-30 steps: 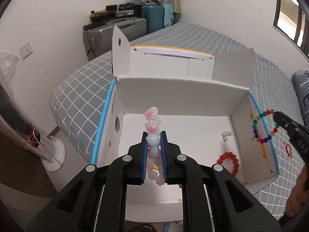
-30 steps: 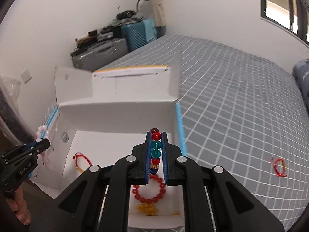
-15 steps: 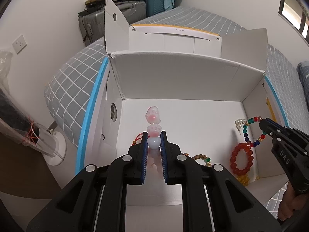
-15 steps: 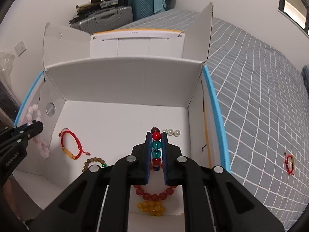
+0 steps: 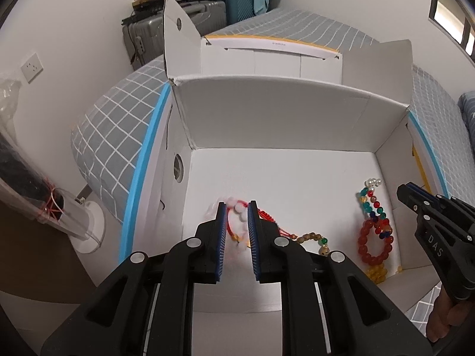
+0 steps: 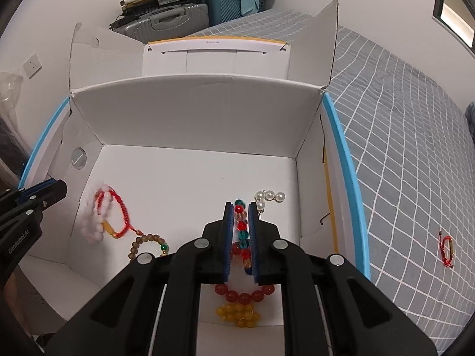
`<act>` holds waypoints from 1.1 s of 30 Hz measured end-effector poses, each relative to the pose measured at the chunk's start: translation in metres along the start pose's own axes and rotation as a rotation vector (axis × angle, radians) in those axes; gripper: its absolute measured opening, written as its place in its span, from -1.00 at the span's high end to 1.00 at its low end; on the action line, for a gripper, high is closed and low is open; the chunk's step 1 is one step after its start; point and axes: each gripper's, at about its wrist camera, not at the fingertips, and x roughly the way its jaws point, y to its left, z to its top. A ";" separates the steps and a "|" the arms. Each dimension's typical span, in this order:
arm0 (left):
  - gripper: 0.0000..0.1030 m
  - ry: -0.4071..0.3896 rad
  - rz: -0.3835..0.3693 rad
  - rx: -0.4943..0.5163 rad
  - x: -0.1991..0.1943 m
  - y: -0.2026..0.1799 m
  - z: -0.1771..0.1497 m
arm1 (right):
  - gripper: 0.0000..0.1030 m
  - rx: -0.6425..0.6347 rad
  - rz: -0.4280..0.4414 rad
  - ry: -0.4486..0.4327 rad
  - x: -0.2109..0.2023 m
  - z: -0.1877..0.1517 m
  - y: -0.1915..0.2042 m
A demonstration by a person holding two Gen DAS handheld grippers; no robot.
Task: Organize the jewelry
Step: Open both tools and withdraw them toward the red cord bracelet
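Observation:
An open white cardboard box sits on the bed. My left gripper is open above the box floor; the pink bead bracelet lies loose below it, over a red cord bracelet. My right gripper is open, and the multicoloured bead bracelet lies on the floor between its fingers. A red bead bracelet, yellow beads, pearls and a brown bead bracelet also lie in the box.
Another red cord bracelet lies on the grey checked bedspread right of the box. Suitcases stand at the back wall. A fan base stands on the floor at left.
Both grippers have dropped lower into the box and opened. The pink bracelet and the multicoloured bracelet have left the fingers and now lie on the box floor.

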 end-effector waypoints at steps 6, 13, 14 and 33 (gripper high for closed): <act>0.15 -0.047 0.000 -0.010 -0.016 -0.004 0.002 | 0.22 0.025 0.007 -0.050 -0.024 0.002 -0.009; -0.33 -0.106 -0.025 -0.014 -0.038 -0.024 0.008 | -0.43 0.077 -0.019 -0.131 -0.061 0.002 -0.042; -0.41 -0.112 -0.035 -0.014 -0.041 -0.029 0.009 | -0.49 0.088 -0.033 -0.144 -0.066 0.002 -0.048; -0.89 -0.177 -0.178 0.119 -0.068 -0.159 0.023 | -0.85 0.258 -0.206 -0.159 -0.111 -0.029 -0.208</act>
